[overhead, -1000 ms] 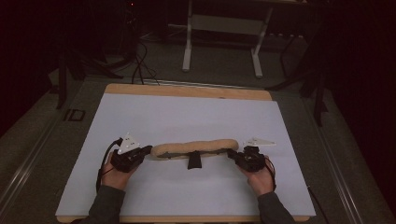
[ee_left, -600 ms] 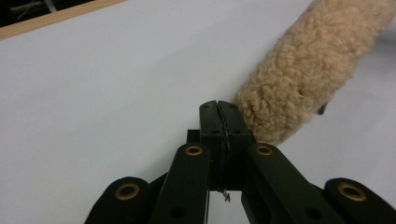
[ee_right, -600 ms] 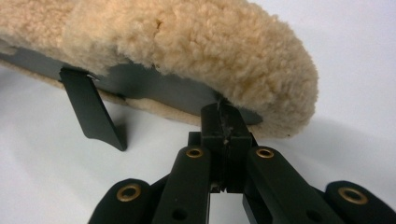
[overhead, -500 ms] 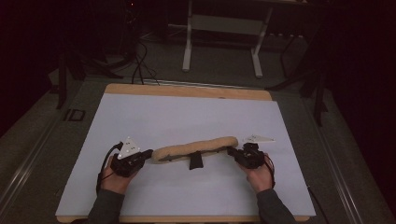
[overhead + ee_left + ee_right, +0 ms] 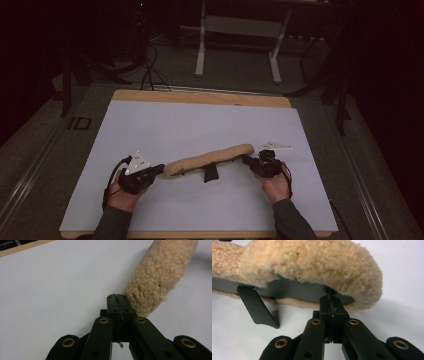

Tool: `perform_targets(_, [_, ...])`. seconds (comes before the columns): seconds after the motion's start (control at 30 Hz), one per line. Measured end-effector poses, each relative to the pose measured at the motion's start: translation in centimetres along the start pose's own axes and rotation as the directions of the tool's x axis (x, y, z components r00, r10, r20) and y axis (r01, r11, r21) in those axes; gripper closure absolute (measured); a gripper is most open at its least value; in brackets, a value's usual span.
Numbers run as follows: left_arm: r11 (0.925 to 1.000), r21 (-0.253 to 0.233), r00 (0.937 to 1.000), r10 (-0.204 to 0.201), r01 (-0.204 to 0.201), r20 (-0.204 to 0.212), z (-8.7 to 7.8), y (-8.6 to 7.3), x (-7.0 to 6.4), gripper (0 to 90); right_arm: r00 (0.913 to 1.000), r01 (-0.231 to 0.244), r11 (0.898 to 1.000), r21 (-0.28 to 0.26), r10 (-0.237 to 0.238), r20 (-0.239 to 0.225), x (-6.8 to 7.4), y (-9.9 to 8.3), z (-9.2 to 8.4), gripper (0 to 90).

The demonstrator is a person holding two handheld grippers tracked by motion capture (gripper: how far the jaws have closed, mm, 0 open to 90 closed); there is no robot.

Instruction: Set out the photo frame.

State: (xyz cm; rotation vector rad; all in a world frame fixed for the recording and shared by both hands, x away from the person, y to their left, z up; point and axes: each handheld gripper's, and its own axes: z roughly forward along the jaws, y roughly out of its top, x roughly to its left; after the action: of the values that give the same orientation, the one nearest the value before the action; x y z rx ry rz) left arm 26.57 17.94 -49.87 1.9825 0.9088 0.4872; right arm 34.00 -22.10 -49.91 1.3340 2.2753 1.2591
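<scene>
Jaws of both the left gripper (image 5: pixel 159 170) and right gripper (image 5: pixel 246 160) are pressed together at opposite ends of the fleece pad (image 5: pixel 210 158); we advise lifting both ends evenly.

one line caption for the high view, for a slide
Two closed grippers, left gripper and right gripper, meet the ends of a fleece pad.

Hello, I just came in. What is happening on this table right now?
A person is working on a long fleece pad, a tan sheepskin-like cover, that lies across the white table. The left gripper is shut at one end of the pad, and the right gripper is shut at the other end, at the edge of its dark underside. A short black strap sticks out from the pad's near side. In the gripper views something thin seems pinched in each pair of jaws, but I cannot tell what.
</scene>
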Motion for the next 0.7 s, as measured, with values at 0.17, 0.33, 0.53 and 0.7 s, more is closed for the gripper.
perform_targets(0.17, [1.0000,-0.002,1.0000,0.000,0.000,0.007,-0.1,0.0,-0.1,90.0,0.9999,-0.001,1.000,-0.002,0.001,-0.010,0.3,0.1,0.1,89.9])
perform_targets(0.33, [1.0000,-0.005,0.9999,-0.003,0.003,0.015,-0.1,-0.1,-0.2,90.0,0.9997,0.012,1.000,0.000,-0.012,-0.023,0.9,0.4,0.3,89.9])
perform_targets(0.53, [1.0000,-0.005,0.9998,-0.004,0.004,0.020,-0.1,-0.1,-0.2,90.0,0.9991,0.028,1.000,0.002,-0.028,-0.032,1.5,0.8,0.6,89.8])
perform_targets(0.7, [0.9999,-0.008,0.9995,-0.007,0.007,0.032,-0.1,-0.2,-0.2,90.0,0.9991,0.027,1.000,0.003,-0.027,-0.034,1.7,0.9,0.7,89.8])
